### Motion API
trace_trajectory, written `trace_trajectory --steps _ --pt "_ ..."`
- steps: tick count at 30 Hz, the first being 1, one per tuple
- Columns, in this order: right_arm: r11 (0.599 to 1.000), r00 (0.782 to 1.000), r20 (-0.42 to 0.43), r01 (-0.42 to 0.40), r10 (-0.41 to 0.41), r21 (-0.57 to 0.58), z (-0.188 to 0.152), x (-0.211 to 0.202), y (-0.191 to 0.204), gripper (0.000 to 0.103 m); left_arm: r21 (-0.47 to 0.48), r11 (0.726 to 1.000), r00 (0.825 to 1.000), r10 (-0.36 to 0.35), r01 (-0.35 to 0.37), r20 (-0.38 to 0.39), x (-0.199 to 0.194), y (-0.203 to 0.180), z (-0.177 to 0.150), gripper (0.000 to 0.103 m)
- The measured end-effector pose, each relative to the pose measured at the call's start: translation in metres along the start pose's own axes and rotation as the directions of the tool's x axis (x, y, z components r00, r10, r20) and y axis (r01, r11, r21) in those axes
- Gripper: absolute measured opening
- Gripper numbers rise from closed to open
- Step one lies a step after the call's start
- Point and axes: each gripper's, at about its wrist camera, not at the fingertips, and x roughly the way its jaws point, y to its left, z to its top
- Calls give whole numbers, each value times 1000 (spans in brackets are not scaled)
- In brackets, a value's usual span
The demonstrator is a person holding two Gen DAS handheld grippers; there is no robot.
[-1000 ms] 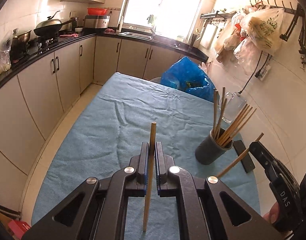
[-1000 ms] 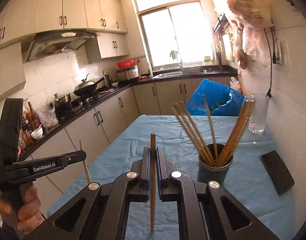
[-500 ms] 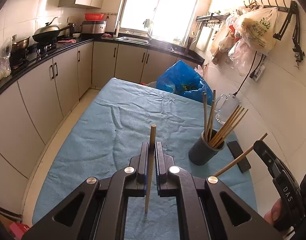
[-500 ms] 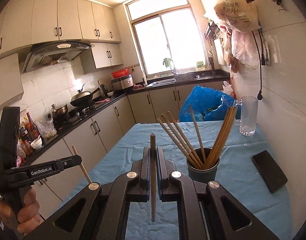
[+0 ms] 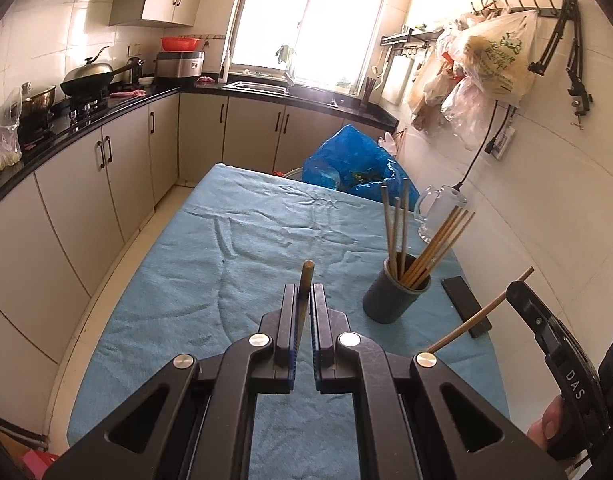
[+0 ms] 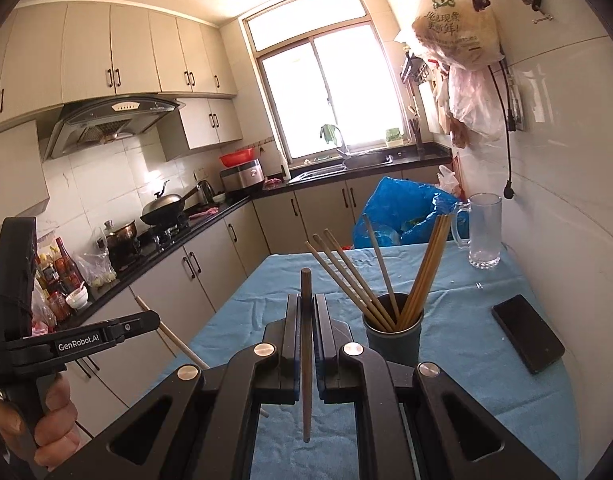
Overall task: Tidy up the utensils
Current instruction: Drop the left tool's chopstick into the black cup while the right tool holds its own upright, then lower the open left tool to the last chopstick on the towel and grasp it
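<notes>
Only right view: range hood [image 6: 110, 128], bottles [image 6: 60, 276] — left view lacks them.

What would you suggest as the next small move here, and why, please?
Probably carry the right gripper forward until it is over the dark cup and lower its chopstick in. Both grippers are shut on a single chopstick, the cup already holds the others, and it stands just ahead and right of the right gripper.
</notes>
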Motion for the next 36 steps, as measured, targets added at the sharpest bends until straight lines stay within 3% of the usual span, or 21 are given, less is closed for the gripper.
trace_trajectory --steps 12,36 --pt "1000 998 57 11 -12 18 -2 -47 -3 6 51 999 999 -12 11 31 -31 -26 -15 5" --pt "997 999 26 28 -30 65 -5 -42 -19 6 70 997 1000 -29 29 0 -15 -34 -16 5"
